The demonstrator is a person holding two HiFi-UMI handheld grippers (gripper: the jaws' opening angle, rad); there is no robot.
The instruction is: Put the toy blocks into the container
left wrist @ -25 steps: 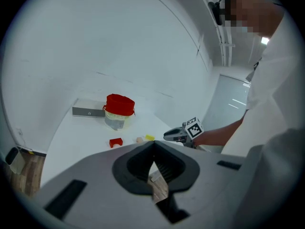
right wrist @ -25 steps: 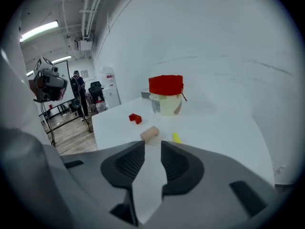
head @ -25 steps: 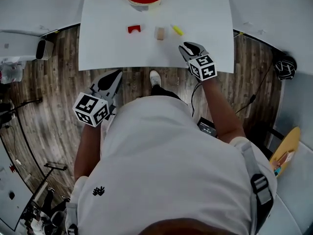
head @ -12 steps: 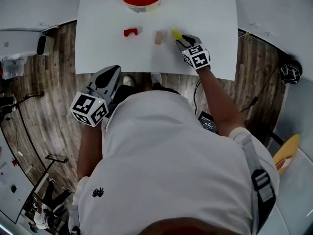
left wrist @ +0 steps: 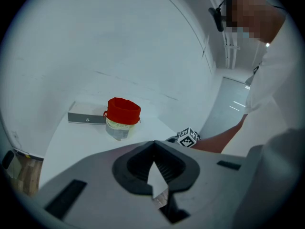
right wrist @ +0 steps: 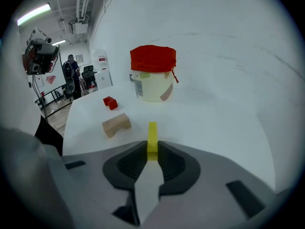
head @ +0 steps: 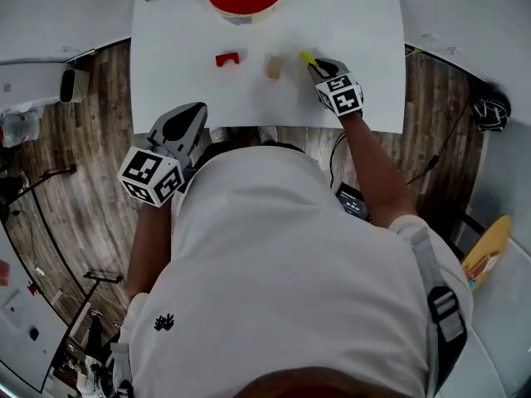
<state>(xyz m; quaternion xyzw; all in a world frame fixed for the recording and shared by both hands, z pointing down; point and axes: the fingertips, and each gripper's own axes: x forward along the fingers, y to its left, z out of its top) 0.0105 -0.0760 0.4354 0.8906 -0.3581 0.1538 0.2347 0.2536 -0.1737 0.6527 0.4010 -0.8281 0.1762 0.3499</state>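
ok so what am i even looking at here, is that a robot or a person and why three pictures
It is a person, not a robot, with a two-jaw gripper in each hand. One picture looks down from a head camera; the other two ride on the grippers, looking along their jaws. On the white table lie a red block, a tan arch block and a red-lined container holding more blocks. The right gripper has just been closing on a yellow block and grips it. The left gripper is shut and empty.
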